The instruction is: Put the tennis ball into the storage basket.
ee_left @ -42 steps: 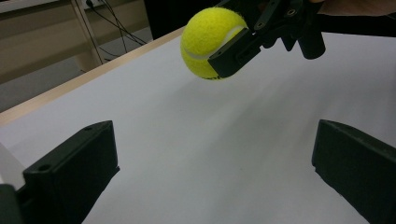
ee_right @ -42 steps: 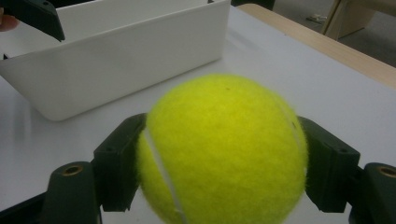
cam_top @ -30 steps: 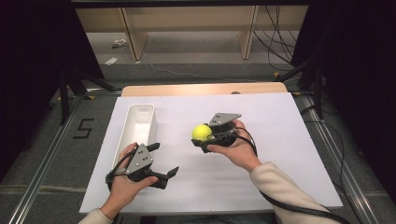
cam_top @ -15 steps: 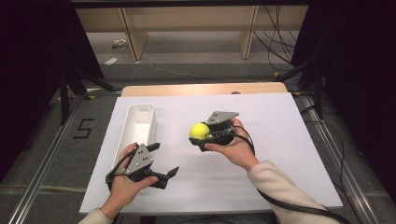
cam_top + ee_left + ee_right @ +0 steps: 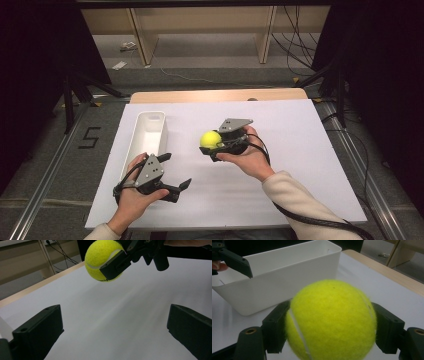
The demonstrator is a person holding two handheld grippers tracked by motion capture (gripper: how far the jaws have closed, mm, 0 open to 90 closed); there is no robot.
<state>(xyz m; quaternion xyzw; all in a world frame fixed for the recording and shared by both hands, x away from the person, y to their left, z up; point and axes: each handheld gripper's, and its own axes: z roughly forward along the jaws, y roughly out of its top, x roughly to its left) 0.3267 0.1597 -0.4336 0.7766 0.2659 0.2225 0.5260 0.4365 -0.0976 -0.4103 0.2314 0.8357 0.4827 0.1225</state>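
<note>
A yellow tennis ball [image 5: 210,139] is held above the white sheet near the table's middle, and my right gripper [image 5: 212,144] is shut on it. Up close in the right gripper view, the ball [image 5: 332,320] sits squeezed between both black jaws. A long white bin [image 5: 149,134] lies to the ball's left, and the bin [image 5: 277,272] looks empty from the right gripper view. My left gripper [image 5: 176,172] rests low at the front left, open with nothing between its jaws. In the left gripper view the ball [image 5: 101,258] hangs ahead in the other gripper.
A white sheet [image 5: 300,150] covers most of the table, with a wooden strip [image 5: 215,95] along its far edge. Beyond it stand shelf legs and cables on the floor. Dark stands flank both sides.
My right gripper has carried the ball slightly left and a little farther from the person. The left gripper has stayed where it was.
</note>
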